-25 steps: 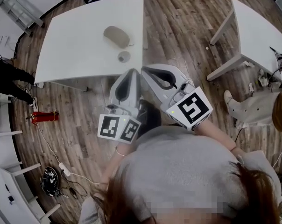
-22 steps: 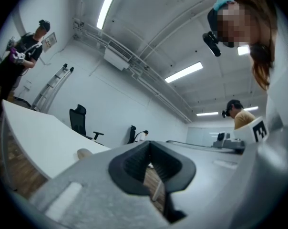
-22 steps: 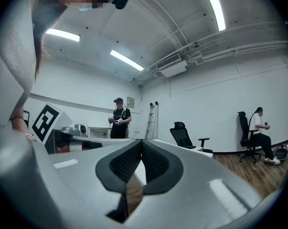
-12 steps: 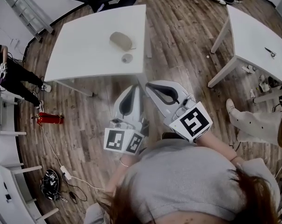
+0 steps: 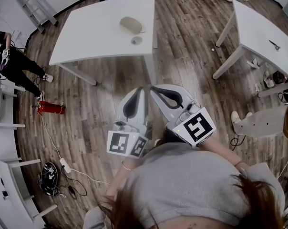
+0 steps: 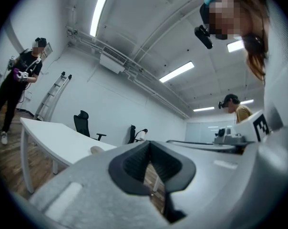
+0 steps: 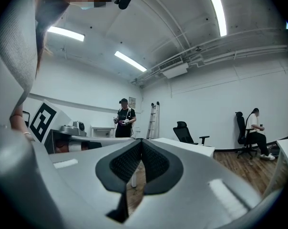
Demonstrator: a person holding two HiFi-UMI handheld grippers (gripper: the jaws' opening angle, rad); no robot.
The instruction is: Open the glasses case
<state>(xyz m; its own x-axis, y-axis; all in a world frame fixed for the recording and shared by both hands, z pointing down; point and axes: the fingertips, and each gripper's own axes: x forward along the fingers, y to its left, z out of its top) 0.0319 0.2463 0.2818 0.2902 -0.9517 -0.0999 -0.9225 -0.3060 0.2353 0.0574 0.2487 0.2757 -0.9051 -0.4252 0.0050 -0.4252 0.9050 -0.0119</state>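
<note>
The glasses case point(image 5: 130, 25) lies closed on the far part of a white tabletop point(image 5: 87, 37), close to its right edge. A small round object point(image 5: 136, 40) sits just beside the case on its near side, apart from it.

Both claws are held side by side over the wooden floor point(image 5: 191, 51), close to the person's grey top point(image 5: 182, 185) and on the near side of the tabletop. The left claw point(image 5: 141, 89) points toward the tabletop with its jaws pressed together and nothing between them. The right claw point(image 5: 152, 87) is just to its right, its tip almost meeting the left one, and its jaws are likewise closed and empty. The case is well apart from both claws, farther off and a little to their left, with the near half of the tabletop and a strip of floor between.

In the left gripper view the case shows as a small pale lump on the tabletop, to the left of the closed jaw tips.

A second white table point(image 5: 263, 27) stands at the far right. On the left, a person in black point(image 5: 10, 63) stands near a ladder point(image 5: 32, 4), and a red fire extinguisher point(image 5: 51, 109) lies on the floor.
</note>
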